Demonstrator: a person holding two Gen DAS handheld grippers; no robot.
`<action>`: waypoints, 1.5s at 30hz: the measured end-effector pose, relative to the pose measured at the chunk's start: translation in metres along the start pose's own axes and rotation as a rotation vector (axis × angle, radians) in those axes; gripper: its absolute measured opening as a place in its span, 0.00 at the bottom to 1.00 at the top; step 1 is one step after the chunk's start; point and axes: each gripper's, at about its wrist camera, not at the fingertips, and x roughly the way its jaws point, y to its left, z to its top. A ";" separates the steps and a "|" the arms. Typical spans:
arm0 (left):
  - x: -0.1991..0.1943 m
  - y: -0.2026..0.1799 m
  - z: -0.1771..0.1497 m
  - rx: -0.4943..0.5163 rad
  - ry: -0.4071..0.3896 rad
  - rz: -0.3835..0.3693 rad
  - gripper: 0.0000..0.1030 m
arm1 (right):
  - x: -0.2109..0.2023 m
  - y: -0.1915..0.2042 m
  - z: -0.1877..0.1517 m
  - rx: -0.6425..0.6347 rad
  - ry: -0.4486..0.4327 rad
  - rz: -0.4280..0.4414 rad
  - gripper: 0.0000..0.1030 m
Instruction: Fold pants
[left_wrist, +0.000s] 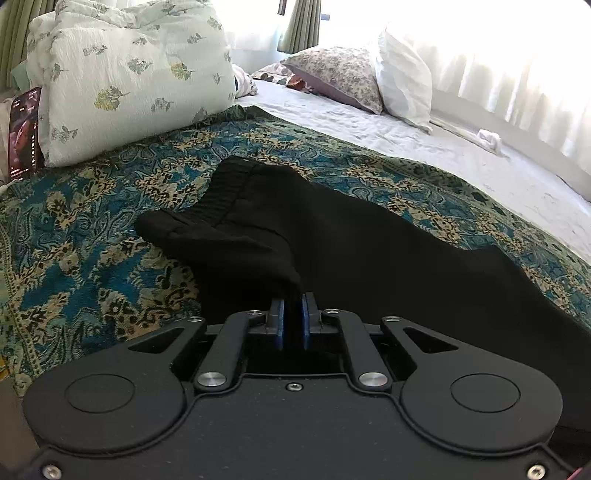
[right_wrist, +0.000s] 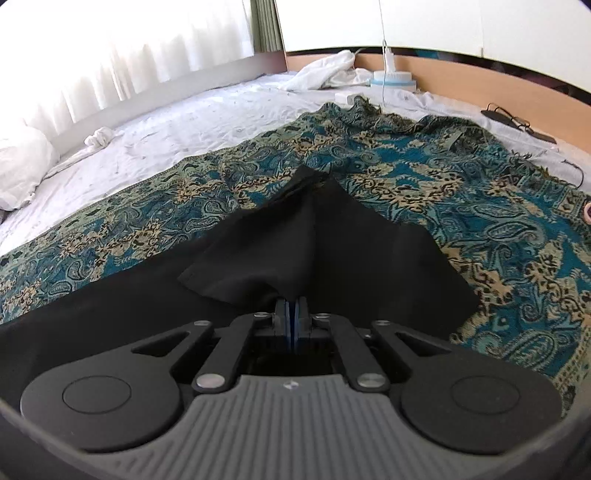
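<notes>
Left gripper: the left gripper (left_wrist: 291, 301) has its blue pads pressed together on a bunched fold of the black pants (left_wrist: 332, 240), near the ribbed waistband (left_wrist: 225, 192)
Right gripper: the right gripper (right_wrist: 292, 304) is clamped tight on a thin edge of the pants (right_wrist: 295, 236) at the leg end, the cloth rising to a peak ahead of the jaws
Pants: spread over the teal paisley throw (left_wrist: 92, 236) on the bed, trailing right of the left jaws and left of the right jaws
Left view only: a floral duvet bundle (left_wrist: 129, 74) ahead to the left, a phone (left_wrist: 24, 133) leaning beside it, two pillows (left_wrist: 343, 77) ahead to the right
Right view only: a wooden bed board (right_wrist: 480, 85), a white round device (right_wrist: 393, 79) with a cord, dark eyeglasses (right_wrist: 513, 120) far ahead to the right, rumpled white cloth (right_wrist: 325, 72)
Both views: the white sheet (right_wrist: 184, 122) beyond the throw and bright curtains (left_wrist: 498, 55)
</notes>
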 end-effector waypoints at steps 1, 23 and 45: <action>-0.003 0.002 0.000 -0.005 0.002 -0.007 0.08 | -0.003 -0.001 -0.001 -0.003 -0.007 0.001 0.03; -0.012 0.005 -0.035 0.087 0.039 0.001 0.11 | -0.014 -0.010 -0.052 -0.241 -0.044 -0.131 0.08; -0.033 0.025 -0.028 0.125 0.065 -0.117 0.65 | -0.099 0.135 -0.098 -0.334 -0.198 0.320 0.73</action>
